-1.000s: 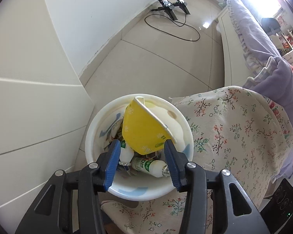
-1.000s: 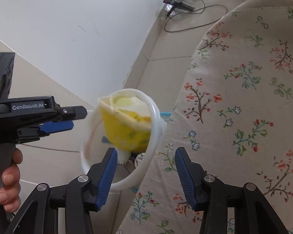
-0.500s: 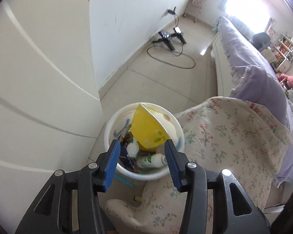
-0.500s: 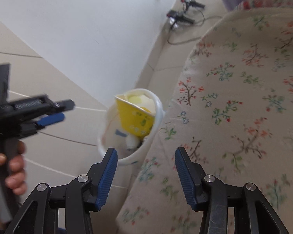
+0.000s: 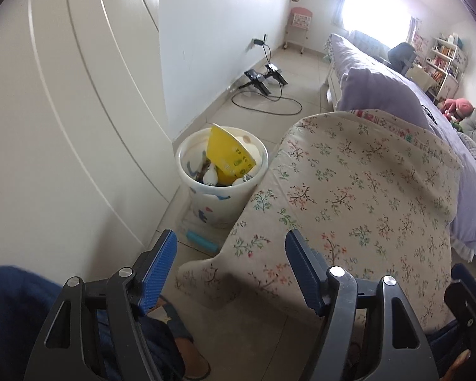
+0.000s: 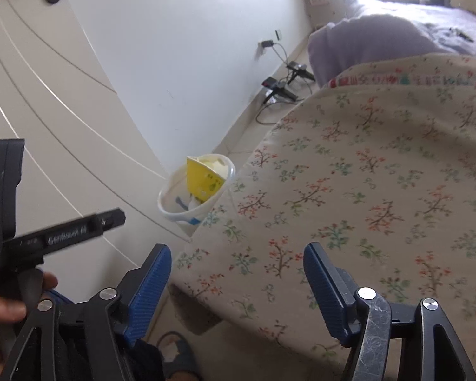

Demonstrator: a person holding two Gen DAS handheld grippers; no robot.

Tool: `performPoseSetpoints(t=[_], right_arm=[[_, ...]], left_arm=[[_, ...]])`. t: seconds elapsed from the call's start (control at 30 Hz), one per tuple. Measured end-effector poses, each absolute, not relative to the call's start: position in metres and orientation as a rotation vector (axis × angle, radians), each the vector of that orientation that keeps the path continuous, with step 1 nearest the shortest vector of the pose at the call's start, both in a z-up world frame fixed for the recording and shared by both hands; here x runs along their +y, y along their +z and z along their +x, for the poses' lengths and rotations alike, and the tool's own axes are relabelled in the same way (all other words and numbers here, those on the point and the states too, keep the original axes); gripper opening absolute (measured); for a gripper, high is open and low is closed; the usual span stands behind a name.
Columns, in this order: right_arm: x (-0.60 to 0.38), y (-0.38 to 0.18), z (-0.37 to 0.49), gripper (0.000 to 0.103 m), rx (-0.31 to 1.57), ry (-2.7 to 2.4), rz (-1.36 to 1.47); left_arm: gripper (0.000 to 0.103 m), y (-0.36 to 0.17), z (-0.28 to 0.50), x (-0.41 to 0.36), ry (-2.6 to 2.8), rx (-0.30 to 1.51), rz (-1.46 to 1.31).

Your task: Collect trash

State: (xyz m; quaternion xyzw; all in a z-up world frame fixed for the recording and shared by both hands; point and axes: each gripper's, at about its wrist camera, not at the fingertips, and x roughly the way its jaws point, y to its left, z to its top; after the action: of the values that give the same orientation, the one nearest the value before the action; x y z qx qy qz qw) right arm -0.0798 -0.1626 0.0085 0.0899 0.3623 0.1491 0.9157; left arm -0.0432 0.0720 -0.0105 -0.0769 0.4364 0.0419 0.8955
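Bin (image 5: pixel 219 201): stood on floor by cloth-covered table's (image 5: pixel 358 197) left edge; probably light, rigid.
Yellow carton (image 5: pixel 228 158): leaned inside; thin, crushable; best pinched at top corner.
Left gripper (image 5: pixel 230 270): spread, empty.
Right gripper (image 6: pixel 236 281): spread, empty.

- The left tongs (image 5: pixel 230 266) are spread wide, blue pads (image 5: pixel 157 268) well apart, nothing between them.
- The right tongs (image 6: pixel 236 281) are likewise spread wide and empty, blue pads (image 6: pixel 149 292) parted.
- In the right wrist view the left tongs' black body shows blurred at 9 o'clock, gripped by the person's left hand (image 6: pixel 3 320), fingers wrapped round the handle.
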Motion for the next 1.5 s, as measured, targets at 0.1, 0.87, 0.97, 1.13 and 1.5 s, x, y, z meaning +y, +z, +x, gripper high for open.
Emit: performPoseSetpoints(t=[0.1, 0.87, 0.97, 1.13, 1.5], right_arm=[[-0.167, 0.018, -0.090, 0.087, 0.725, 0.295, 0.177], [-0.165, 0.040, -0.114, 0.100, 0.707, 0.280, 0.127], [-0.165, 0.038, -0.113, 0.100, 0.713, 0.274, 0.131], [-0.167, 0.035, -0.111, 0.101, 0.721, 0.271, 0.132], [-0.163, 0.027, -0.106, 0.101, 0.743, 0.277, 0.131]], left_arm=[[0.083, 0.008, -0.063, 0.058, 0.087, 0.882, -0.115], [0.087, 0.042, -0.102, 0.040, 0.158, 0.823, -0.074], [0.087, 0.043, -0.103, 0.039, 0.167, 0.821, -0.058], [0.087, 0.043, -0.102, 0.037, 0.162, 0.822, -0.051], [0.087, 0.041, -0.099, 0.032, 0.159, 0.833, -0.030]])
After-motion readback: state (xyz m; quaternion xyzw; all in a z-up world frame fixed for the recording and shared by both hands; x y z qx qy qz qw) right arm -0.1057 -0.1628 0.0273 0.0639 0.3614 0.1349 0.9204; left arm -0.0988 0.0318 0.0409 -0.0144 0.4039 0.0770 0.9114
